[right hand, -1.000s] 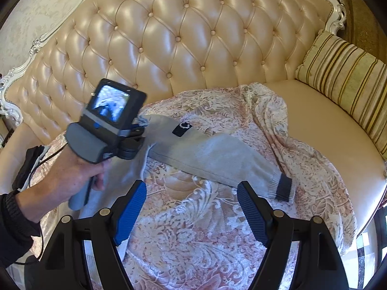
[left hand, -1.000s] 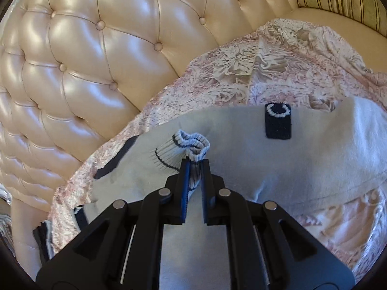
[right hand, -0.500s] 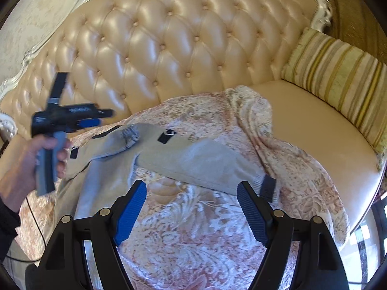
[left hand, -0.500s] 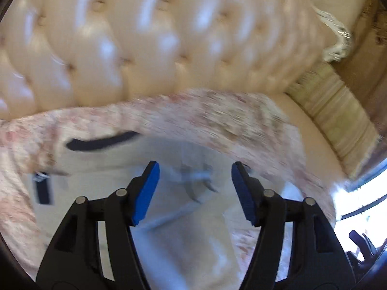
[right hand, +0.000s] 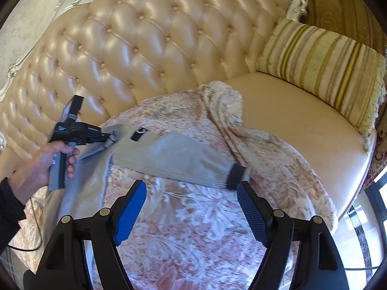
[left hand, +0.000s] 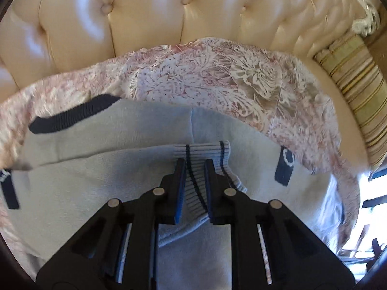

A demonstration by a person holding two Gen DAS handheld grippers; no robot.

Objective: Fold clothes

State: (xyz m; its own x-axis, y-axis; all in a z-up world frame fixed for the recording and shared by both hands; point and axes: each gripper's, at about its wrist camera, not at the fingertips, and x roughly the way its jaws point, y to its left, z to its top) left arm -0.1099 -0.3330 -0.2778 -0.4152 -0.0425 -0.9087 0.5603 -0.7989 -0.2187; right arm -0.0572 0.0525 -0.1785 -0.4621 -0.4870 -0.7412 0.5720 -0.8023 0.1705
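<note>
A grey sweater (right hand: 174, 154) lies on a floral blanket, one sleeve stretched right to a dark-banded cuff (right hand: 235, 172). A black patch (right hand: 138, 133) marks its upper part. In the left wrist view the other sleeve's ribbed cuff (left hand: 205, 149), grey with thin dark stripes, is folded onto the sweater body (left hand: 96, 169). My left gripper (left hand: 194, 163) is closing on this cuff, which fills the narrow gap between the pads. It also shows at far left (right hand: 110, 140), in a hand. My right gripper (right hand: 191, 188) hovers open over the blanket in front of the sleeve, holding nothing.
The pink and white floral blanket (right hand: 193, 229) covers the seat of a cream tufted sofa (right hand: 145, 48). A striped cushion (right hand: 321, 65) leans at the right end. A dark neckband (left hand: 72, 118) lies at the sweater's far edge. A thin black cable (right hand: 29, 246) trails at lower left.
My left gripper let go of the bunched cuff, opened wide while swinging and rolling, and now has narrowed onto the ribbed cuff again. The right gripper drifted across the blanket, still open.
</note>
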